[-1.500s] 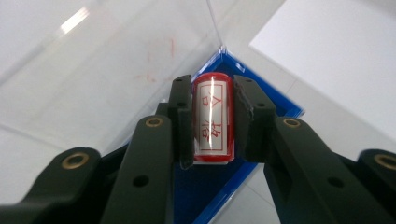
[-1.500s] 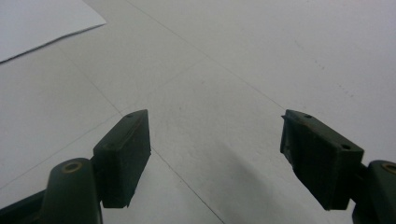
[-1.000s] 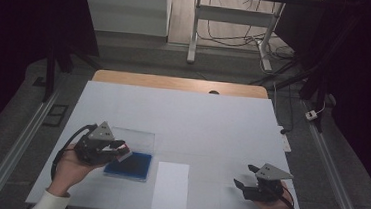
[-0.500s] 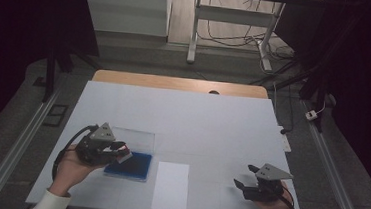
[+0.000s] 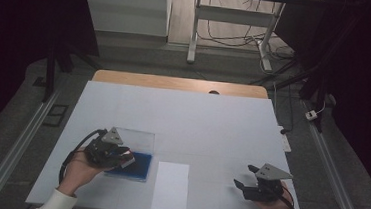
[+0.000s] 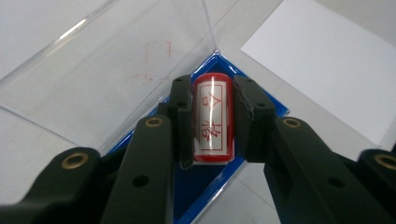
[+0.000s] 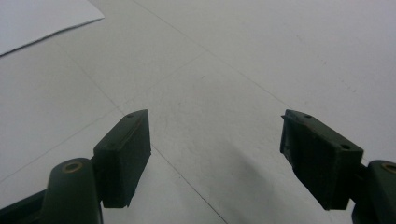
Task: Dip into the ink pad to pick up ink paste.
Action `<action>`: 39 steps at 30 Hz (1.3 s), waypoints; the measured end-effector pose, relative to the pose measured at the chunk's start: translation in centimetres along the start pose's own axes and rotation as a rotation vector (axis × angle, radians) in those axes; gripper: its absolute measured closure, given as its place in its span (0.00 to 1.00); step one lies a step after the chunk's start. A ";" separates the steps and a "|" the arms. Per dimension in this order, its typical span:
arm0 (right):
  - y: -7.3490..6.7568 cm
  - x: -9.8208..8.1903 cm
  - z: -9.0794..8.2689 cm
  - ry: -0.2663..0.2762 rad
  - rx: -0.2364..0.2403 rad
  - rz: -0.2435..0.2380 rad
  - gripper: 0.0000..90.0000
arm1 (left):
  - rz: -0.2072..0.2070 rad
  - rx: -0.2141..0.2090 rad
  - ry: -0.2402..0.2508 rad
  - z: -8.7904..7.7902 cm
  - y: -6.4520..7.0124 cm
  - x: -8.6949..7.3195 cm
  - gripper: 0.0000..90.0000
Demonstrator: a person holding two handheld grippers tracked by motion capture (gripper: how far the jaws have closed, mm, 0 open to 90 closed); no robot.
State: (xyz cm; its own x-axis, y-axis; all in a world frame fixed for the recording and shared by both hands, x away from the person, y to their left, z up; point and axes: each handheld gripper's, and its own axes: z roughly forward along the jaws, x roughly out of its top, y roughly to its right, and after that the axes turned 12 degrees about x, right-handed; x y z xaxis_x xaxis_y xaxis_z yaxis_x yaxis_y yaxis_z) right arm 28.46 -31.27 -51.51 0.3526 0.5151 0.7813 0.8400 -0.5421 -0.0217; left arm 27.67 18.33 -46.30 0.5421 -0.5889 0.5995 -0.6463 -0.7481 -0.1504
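— Over the blue ink pad (image 6: 219, 179), what is the left claw (image 6: 212, 119) doing?

— It is clenched on a red stamp (image 6: 213, 122), a small cylinder with a white label and red characters on it. Its two black pads press the stamp's sides, and the stamp lies lengthwise between them, just above the pad's blue surface. I cannot tell whether its far end touches the pad.

— And where does that sit on the table (image 5: 197, 115)?

— Near the front left. From the high view the left claw (image 5: 119, 155) sits at the left edge of the blue ink pad (image 5: 136, 167), with a hand (image 5: 79, 171) behind it. A clear lid (image 5: 138, 140) lies flat beyond the pad, touching it along one side; it carries faint red smudges in the left gripper view.

— Anything beside it?

— A white sheet of paper (image 5: 171, 186) lies just to the right of the pad, apart from it.

— And the right claw (image 5: 242, 178)?

— Released, well apart from the rest, at the front right. In its own view the jaws stand wide over bare table with nothing between them, and a corner of the paper (image 7: 42, 21) shows at the upper left.
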 end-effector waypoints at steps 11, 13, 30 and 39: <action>0.0 0.0 0.0 -0.001 0.000 -0.005 0.27 | 0.005 -0.003 -0.036 1.5 0.2 -0.3 0.78; 0.1 0.0 0.0 -0.001 0.000 -0.005 0.27 | 0.003 -0.003 -0.036 1.5 0.2 -0.3 0.78; -0.1 0.0 0.0 -0.007 0.000 -0.003 0.27 | 0.009 0.025 -0.056 2.1 0.7 -0.3 0.79; 0.0 0.0 0.1 -0.008 0.000 -0.002 0.27 | 0.003 0.015 -0.067 2.2 0.6 -0.3 0.79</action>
State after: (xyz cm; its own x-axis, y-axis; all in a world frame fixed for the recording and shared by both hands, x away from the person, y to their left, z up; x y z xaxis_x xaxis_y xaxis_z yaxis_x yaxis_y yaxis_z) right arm 28.46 -31.19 -51.53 0.3539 0.5213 0.7765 0.8407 -0.5411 -0.0200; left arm 28.30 17.40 -48.36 0.5753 -0.6101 0.5448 -0.6400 -0.7505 -0.1647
